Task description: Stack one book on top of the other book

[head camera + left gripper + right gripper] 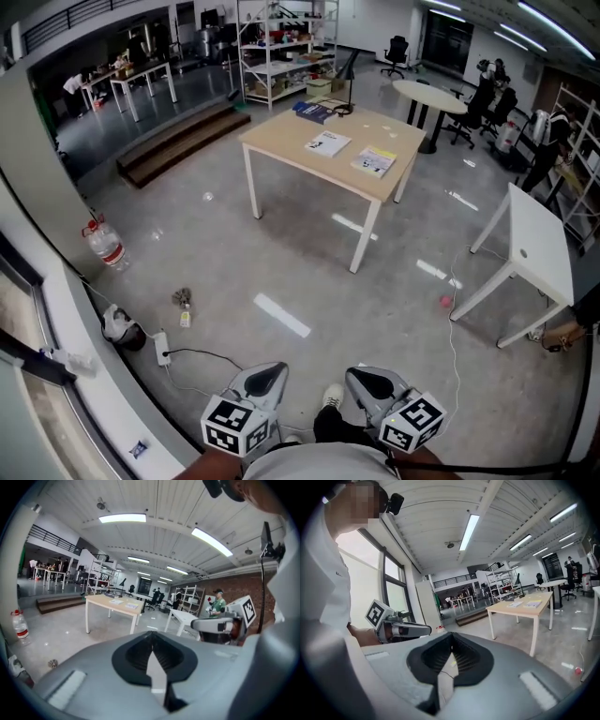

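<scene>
Two thin books lie side by side on the light wooden table point(281, 141) across the room: a white one point(328, 143) and a yellowish one point(374, 161). Both grippers are held low and close to my body, far from that table. My left gripper point(270, 371) and right gripper point(363, 374) are shut with nothing in them. In the left gripper view the jaws point(151, 633) meet, and the table point(115, 604) stands far ahead with the books point(131, 605) on it. The right gripper view shows shut jaws point(451, 635), the table point(525, 609) and the books point(533, 603).
A dark blue stack point(314, 112) sits at the wooden table's far corner. A white table point(539, 246) stands at the right and a round one point(429, 94) behind. On the floor are a water bottle point(106, 246), a power strip point(162, 347) and a pink ball point(446, 301).
</scene>
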A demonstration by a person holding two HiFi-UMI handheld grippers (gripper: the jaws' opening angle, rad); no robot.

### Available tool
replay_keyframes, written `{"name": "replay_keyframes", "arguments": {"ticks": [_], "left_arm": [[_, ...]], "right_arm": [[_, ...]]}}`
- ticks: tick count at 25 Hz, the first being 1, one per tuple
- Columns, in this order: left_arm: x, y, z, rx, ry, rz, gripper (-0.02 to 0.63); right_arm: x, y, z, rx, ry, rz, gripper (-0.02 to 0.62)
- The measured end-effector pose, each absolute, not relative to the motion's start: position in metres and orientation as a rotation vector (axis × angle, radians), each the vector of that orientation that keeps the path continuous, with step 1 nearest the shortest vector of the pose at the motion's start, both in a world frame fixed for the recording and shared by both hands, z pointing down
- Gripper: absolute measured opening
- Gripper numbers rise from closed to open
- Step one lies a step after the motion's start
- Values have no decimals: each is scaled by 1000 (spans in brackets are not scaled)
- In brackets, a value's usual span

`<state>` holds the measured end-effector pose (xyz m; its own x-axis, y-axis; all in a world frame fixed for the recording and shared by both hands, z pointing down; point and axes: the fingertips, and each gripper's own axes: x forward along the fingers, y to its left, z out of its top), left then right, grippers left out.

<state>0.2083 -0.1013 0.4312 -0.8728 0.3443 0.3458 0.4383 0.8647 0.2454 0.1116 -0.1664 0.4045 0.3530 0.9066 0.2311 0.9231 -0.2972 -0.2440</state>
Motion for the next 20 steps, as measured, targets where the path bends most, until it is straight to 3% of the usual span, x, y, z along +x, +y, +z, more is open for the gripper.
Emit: {"name": "replay_keyframes", "arguments": {"ticks": [12,20], "left_arm": [[61,3,413,-557,-2784,-403,6],[28,39,415,-532,-2732,-362,6]], "right_arm": [[-36,-67,395,-2279,-1695,-35,2],[-65,-26,400,-2259,-1653,15,2]]}}
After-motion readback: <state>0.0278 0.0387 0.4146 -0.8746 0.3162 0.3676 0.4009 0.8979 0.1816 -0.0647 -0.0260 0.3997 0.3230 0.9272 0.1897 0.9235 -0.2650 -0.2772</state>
